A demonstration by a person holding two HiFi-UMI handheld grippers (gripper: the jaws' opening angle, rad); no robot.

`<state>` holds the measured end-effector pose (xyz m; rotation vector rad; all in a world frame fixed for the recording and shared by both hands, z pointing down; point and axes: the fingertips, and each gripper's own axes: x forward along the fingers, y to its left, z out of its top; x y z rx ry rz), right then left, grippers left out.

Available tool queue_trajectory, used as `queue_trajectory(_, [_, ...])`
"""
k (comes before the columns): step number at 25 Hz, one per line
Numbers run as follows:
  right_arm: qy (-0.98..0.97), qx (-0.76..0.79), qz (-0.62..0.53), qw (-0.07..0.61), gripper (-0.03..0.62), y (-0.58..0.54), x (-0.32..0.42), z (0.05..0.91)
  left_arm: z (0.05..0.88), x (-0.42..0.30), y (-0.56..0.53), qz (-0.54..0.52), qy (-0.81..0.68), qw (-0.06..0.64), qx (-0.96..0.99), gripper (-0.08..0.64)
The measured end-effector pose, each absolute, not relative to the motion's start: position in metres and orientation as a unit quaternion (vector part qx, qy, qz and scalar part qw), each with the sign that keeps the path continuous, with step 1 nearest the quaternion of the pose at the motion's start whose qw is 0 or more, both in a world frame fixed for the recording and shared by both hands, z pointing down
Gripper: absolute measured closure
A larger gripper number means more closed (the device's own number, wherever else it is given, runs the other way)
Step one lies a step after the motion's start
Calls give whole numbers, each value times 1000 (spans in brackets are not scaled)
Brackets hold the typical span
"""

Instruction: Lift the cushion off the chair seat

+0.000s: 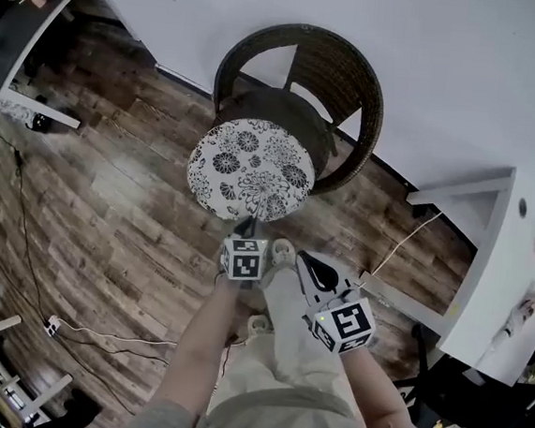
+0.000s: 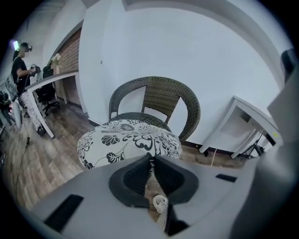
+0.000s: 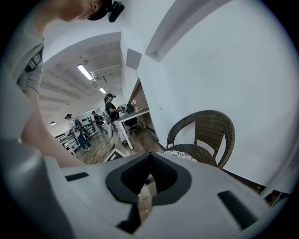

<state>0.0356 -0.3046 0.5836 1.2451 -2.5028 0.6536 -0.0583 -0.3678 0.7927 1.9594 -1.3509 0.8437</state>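
Jaws of the left gripper (image 2: pixel 150 158) clamp the near edge of the floral cushion (image 2: pixel 128 142), which sits over the front of the chair (image 2: pixel 161 100) seat. Jaws of the right gripper (image 3: pixel 149 158) are closed and empty.

Chair backrest (image 1: pixel 321 72) close behind cushion (image 1: pixel 250 167)

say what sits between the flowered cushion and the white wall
The chair stands between the cushion and the wall; the left gripper view shows it.
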Motion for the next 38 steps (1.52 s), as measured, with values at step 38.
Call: queue_trajectory(38, [-873, 473, 99, 74, 592, -118, 12, 403, 472, -124, -162, 116, -563, 214, 789, 528])
